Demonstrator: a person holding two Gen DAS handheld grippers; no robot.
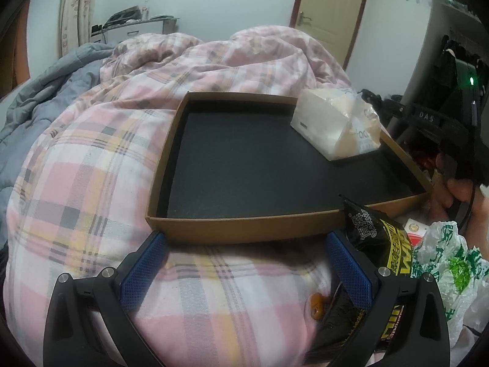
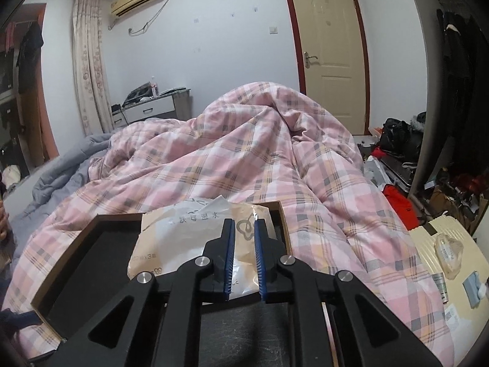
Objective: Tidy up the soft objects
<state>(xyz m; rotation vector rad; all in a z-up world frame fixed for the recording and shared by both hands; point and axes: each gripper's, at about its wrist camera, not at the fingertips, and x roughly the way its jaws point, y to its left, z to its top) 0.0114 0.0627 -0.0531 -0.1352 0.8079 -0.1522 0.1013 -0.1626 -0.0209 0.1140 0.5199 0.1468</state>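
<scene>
The right gripper (image 2: 244, 226), tilted down above the box (image 2: 91, 229), has its jaws drawn narrow, empty, over the tissue pack (image 2: 183, 232); the left gripper (image 1: 244, 241) (jaws wide, empty) sits just before the box.

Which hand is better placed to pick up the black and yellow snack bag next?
Left, probably. The left fingers are open beside the snack bag; the right fingers are shut above the tissue pack.

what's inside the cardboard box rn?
One tissue pack in a far corner of the cardboard box, on its black liner. Liner under the pack is hidden.
</scene>
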